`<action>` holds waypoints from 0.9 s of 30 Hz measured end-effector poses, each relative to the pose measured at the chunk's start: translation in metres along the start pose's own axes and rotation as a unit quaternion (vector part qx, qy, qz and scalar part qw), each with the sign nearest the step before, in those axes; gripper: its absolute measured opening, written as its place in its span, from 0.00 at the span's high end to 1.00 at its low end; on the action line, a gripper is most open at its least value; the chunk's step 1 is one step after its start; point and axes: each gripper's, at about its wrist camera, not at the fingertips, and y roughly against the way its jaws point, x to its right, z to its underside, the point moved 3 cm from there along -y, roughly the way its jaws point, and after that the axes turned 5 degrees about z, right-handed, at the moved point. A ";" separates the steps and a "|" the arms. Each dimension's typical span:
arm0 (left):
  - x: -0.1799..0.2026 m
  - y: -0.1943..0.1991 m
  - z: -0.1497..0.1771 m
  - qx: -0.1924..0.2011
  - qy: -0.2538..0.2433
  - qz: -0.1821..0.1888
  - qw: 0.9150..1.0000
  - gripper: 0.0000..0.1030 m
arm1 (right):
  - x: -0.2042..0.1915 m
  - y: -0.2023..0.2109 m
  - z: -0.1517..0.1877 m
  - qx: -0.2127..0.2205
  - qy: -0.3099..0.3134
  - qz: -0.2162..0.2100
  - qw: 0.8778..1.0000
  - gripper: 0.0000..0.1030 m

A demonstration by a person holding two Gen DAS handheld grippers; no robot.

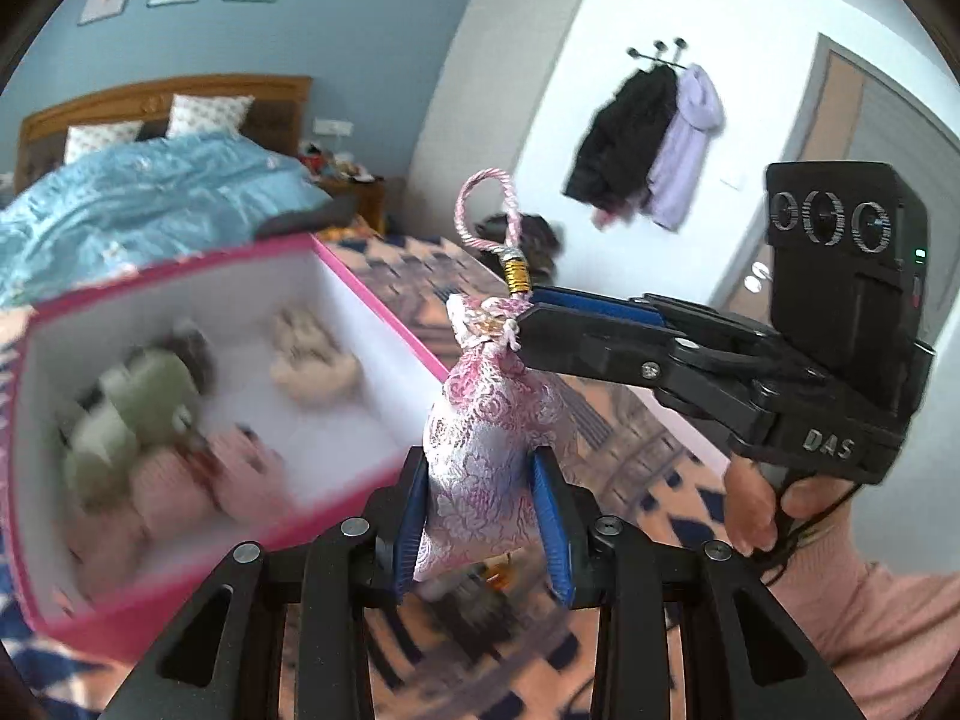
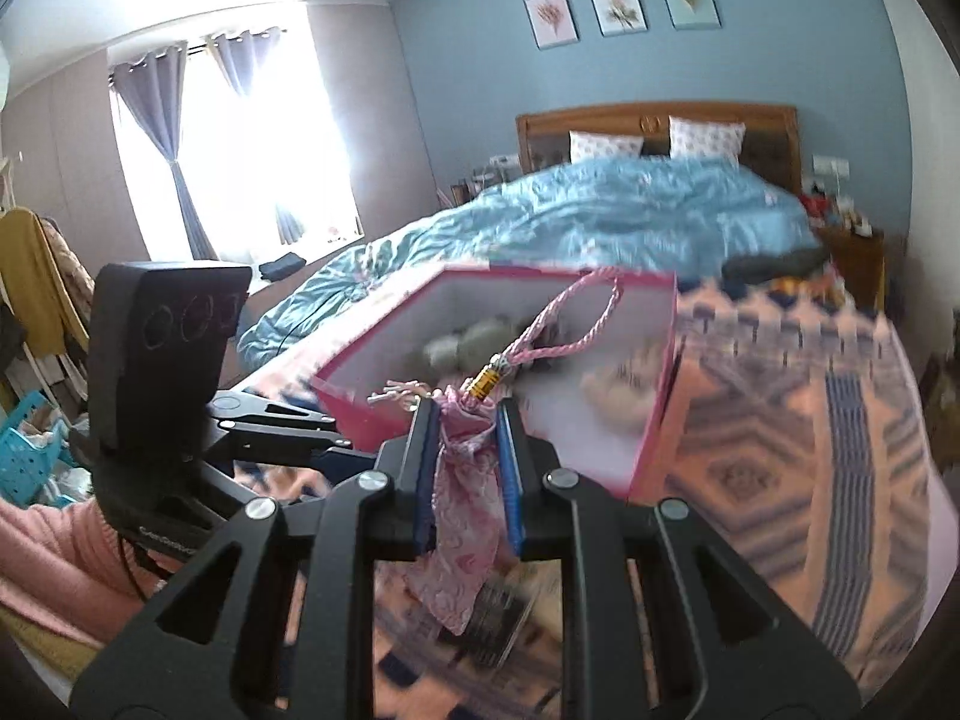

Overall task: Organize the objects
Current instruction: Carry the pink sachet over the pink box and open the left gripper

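A pink and white brocade sachet (image 1: 489,450) with a gold bead and a pink cord loop (image 1: 486,216) hangs in the air. My left gripper (image 1: 480,462) is shut on the sachet's body. My right gripper (image 2: 465,420) is shut on its tied neck (image 2: 459,426); it also shows in the left wrist view (image 1: 528,315), coming in from the right. An open pink box (image 1: 336,282) with white walls sits just behind and left of the sachet, holding several blurred soft toys (image 1: 150,396). The box also shows in the right wrist view (image 2: 648,420).
The box rests on a patterned orange and blue cloth (image 2: 810,420). A bed with a blue quilt (image 2: 600,210) lies behind. Coats hang on a wall rack (image 1: 654,138) by a door. A window with curtains (image 2: 228,150) is at left.
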 end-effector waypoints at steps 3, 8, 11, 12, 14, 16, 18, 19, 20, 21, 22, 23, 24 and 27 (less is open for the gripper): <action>-0.015 -0.003 -0.020 0.005 0.005 -0.026 1.000 0.67 | 0.003 -0.017 -0.022 0.001 0.008 -0.003 1.000 0.79; -0.047 -0.010 -0.040 0.006 0.021 -0.060 0.998 0.67 | 0.005 -0.051 -0.051 -0.002 0.032 0.006 0.999 0.79; -0.065 -0.020 -0.052 0.000 0.028 -0.089 0.996 0.67 | 0.014 -0.073 -0.060 -0.013 0.030 0.009 0.999 0.79; -0.071 -0.024 -0.054 -0.002 0.031 -0.096 0.995 0.67 | 0.017 -0.080 -0.063 -0.017 0.031 0.014 0.999 0.79; -0.083 -0.032 -0.058 -0.010 0.039 -0.103 0.994 0.67 | 0.024 -0.096 -0.066 -0.027 0.033 0.022 0.999 0.80; -0.093 -0.041 -0.060 -0.018 0.048 -0.112 0.992 0.67 | 0.029 -0.108 -0.067 -0.036 0.032 0.026 0.999 0.80; -0.103 -0.050 -0.060 -0.029 0.054 -0.124 0.990 0.68 | 0.035 -0.123 -0.067 -0.049 0.032 0.031 0.998 0.83; -0.108 -0.054 -0.060 -0.034 0.059 -0.128 0.989 0.68 | 0.038 -0.130 -0.066 -0.056 0.030 0.032 0.997 0.83; -0.113 -0.059 -0.061 -0.039 0.064 -0.129 0.989 0.68 | 0.040 -0.134 -0.065 -0.061 0.030 0.034 0.997 0.83; -0.117 -0.062 -0.063 -0.043 0.069 -0.130 0.988 0.69 | 0.042 -0.139 -0.065 -0.066 0.029 0.036 0.997 0.83; -0.121 -0.066 -0.064 -0.047 0.072 -0.132 0.987 0.69 | 0.045 -0.146 -0.064 -0.072 0.028 0.036 0.996 0.83; -0.124 -0.070 -0.064 -0.052 0.074 -0.138 0.986 0.69 | 0.044 -0.150 -0.064 -0.076 0.027 0.037 0.996 0.83; -0.126 -0.073 -0.064 -0.056 0.076 -0.143 0.985 0.69 | 0.046 -0.155 -0.064 -0.081 0.027 0.038 0.996 0.83; -0.134 -0.080 -0.066 -0.065 0.082 -0.162 0.981 0.70 | 0.049 -0.168 -0.063 -0.095 0.022 0.039 0.994 0.86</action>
